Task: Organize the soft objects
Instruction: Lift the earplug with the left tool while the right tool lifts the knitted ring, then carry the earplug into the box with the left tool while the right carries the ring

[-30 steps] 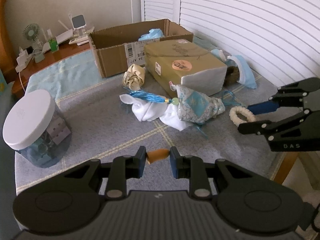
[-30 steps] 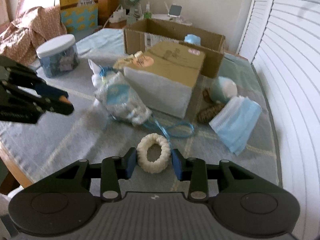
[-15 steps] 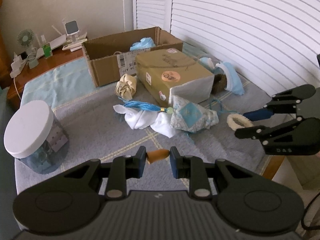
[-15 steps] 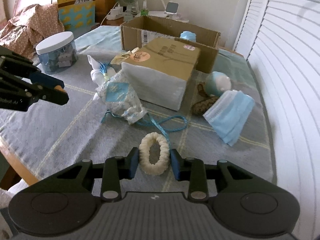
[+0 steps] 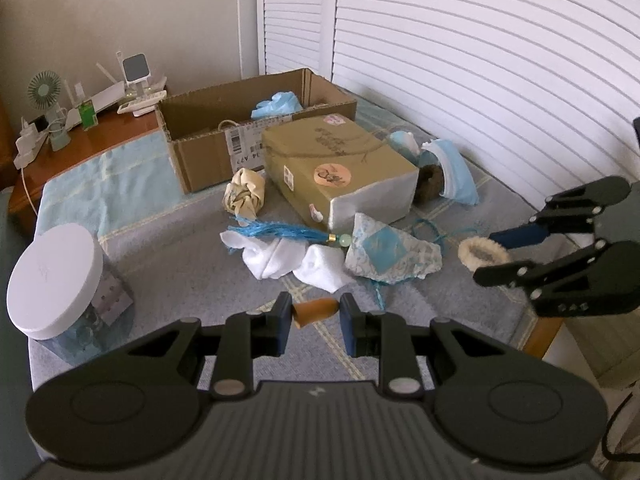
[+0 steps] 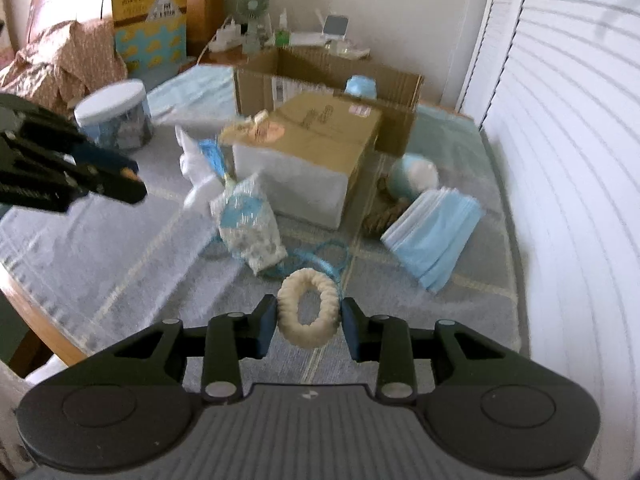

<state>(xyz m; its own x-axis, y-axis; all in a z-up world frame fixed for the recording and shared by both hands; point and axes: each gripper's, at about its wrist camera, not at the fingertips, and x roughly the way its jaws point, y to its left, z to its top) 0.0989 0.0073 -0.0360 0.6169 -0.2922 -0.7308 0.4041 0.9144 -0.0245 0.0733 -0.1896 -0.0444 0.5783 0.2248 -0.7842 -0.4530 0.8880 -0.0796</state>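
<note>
My left gripper (image 5: 315, 315) is shut on a small orange-brown soft piece (image 5: 316, 309) and holds it above the grey cloth. My right gripper (image 6: 308, 317) is shut on a cream fuzzy ring (image 6: 307, 309), lifted over the table's near edge; the ring also shows in the left wrist view (image 5: 482, 253). On the table lie a patterned blue pouch (image 5: 390, 253), white cloth (image 5: 296, 260), a blue tassel (image 5: 276, 233), a beige bundle (image 5: 245, 196) and blue face masks (image 6: 434, 236). An open cardboard box (image 5: 240, 136) at the back holds a blue item (image 5: 276, 105).
A closed tan parcel (image 5: 340, 172) sits mid-table. A white-lidded jar (image 5: 56, 284) stands at the left. A blue-and-white round thing (image 6: 414, 178) and a brown woven piece (image 6: 380, 216) lie behind the parcel. Louvred shutters (image 5: 480, 60) line the right side; the table edge (image 5: 540, 332) is at the near right.
Both grippers have risen and drawn back from the table, each still holding its item. The right gripper carries the ring higher and its view is now motion-blurred.
</note>
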